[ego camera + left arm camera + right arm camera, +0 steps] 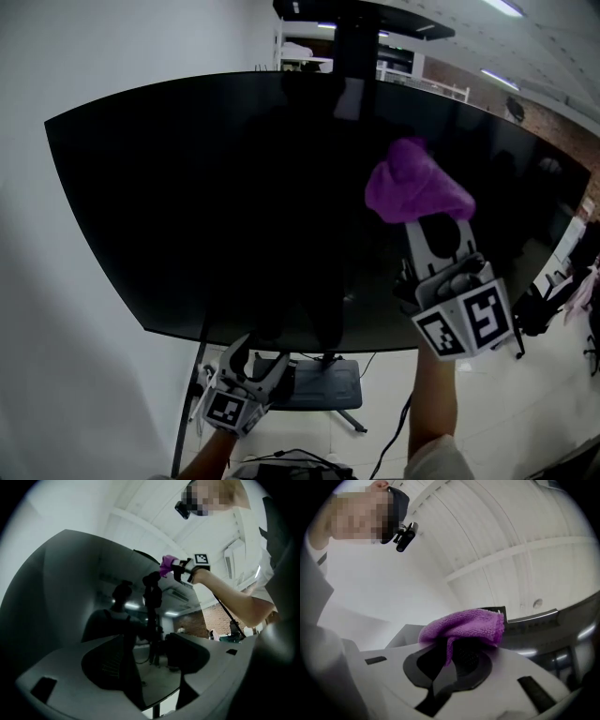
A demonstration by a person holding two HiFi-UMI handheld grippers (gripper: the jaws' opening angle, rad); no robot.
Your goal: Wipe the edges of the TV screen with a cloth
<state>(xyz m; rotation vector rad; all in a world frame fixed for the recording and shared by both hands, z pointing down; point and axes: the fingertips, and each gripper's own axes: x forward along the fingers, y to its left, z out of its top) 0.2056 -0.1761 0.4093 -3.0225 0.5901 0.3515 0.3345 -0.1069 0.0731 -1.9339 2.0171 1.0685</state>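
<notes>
The big black TV screen (pixel 206 206) fills the head view, tilted down to the right. A purple cloth (pixel 417 183) is bunched at the tips of my right gripper (pixel 433 230), which is shut on it and holds it on the screen's face, right of middle and well inside the edges. In the right gripper view the cloth (pixel 464 625) drapes over the shut jaws of that gripper (pixel 454 656). My left gripper (pixel 258 358) hangs open and holds nothing, just below the screen's bottom edge at the left. The left gripper view shows the open left gripper (pixel 150 660), with the cloth (pixel 166 566) far off.
The TV's stand base (pixel 319 384) sits on the floor under the screen, and its black pole (pixel 354 37) rises behind the top edge. A white wall (pixel 56 356) lies to the left. Dark chairs or bags (pixel 548 300) stand at the right.
</notes>
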